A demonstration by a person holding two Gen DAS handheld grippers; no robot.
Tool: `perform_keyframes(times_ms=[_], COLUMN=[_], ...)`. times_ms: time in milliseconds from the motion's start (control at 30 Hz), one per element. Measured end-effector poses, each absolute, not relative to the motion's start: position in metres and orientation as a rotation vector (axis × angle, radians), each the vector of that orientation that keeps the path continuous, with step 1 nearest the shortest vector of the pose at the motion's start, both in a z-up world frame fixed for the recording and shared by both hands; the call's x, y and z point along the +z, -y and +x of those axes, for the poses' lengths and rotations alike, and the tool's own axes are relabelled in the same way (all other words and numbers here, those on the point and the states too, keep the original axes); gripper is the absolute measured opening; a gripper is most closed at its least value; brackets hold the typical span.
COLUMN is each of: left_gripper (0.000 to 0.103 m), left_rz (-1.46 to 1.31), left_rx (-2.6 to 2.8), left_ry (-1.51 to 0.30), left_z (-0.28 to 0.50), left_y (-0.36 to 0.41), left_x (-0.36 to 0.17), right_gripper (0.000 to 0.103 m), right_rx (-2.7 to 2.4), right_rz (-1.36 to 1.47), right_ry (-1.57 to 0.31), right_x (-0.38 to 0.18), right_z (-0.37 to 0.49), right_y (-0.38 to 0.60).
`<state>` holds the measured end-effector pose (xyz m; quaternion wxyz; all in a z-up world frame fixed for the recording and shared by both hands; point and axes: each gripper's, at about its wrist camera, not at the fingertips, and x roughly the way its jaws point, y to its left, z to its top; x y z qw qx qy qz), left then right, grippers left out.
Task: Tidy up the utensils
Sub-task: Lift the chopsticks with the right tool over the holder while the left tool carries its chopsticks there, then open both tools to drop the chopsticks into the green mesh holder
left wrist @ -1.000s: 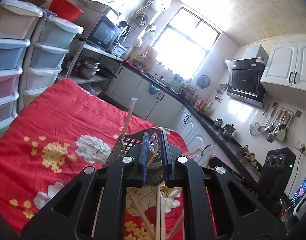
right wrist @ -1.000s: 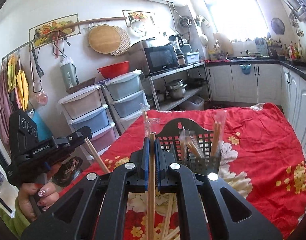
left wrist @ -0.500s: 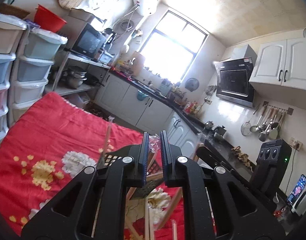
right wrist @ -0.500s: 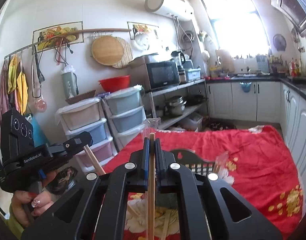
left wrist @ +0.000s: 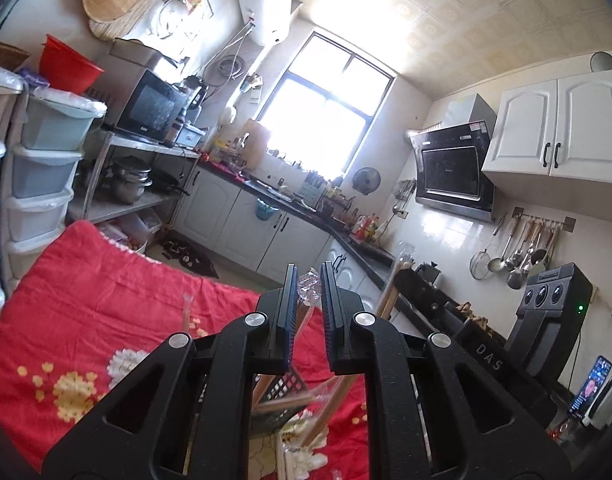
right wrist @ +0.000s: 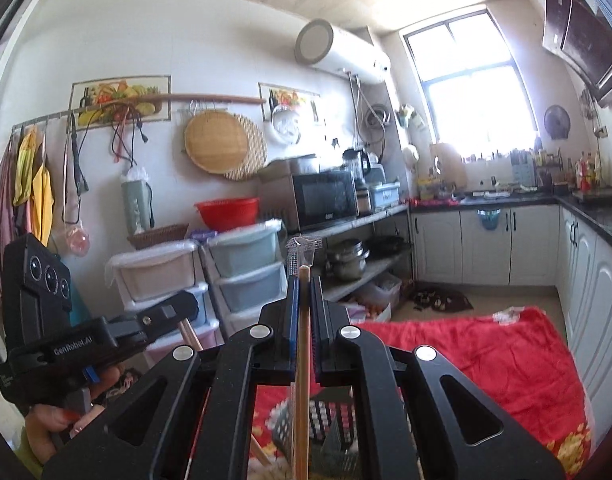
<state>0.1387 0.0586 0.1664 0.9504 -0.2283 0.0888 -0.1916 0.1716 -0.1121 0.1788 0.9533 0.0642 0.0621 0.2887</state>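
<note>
Above the table: both grippers are held level over the red floral cloth point(left wrist: 106, 280), with the kitchen counter and window behind.
Left gripper point(left wrist: 309, 288): my left claw is nearly closed. Its jaws pinch a wooden chopstick in a clear plastic wrapper point(left wrist: 308, 289); the crumpled wrapper end pokes out past the fingertips and the stick hangs down below the jaws.
Right gripper point(right wrist: 304, 292): my right claw is nearly closed on a second wooden chopstick point(right wrist: 303, 344), which stands upright between the pads. Its clear sleeve point(right wrist: 304, 246) rises above the fingertips.
Utensil basket point(right wrist: 329, 420): a black lattice basket sits on the cloth, below and behind both claws, partly hidden by them.
Loose chopsticks point(left wrist: 294, 456): several wrapped ones lie on the cloth beside the basket; I cannot count them.
Cross view: the left unit point(right wrist: 66, 344) and the hand point(right wrist: 54, 424) gripping it show in the right camera.
</note>
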Motion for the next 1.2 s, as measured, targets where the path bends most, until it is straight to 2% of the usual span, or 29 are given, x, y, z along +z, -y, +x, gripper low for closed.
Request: perform_keyframes(times_ms=[533,867,1200], left_gripper=[0.008,0.008,0.008], left_rz=[-0.411,-0.438,-0.445], left_rx=[-0.361,-0.349,-0.359], left_ry=[-0.117,-0.136,-0.189], left_z=[0.171,0.197,0.212], left_y=[-0.053,-0.058,-0.054], left_x=[0.196,0.169,0.134], right_gripper=[0.006,0.006,0.006], right_rx=[0.568,0.541,0.498], right_rz=[0.084,0.055,0.039], right_ry=[0.041,0.070,0.012], right_x=[0.205,0.186,0.156], right_z=[0.186,0.201,0.222], right_y=[0.102,0.094,0.084])
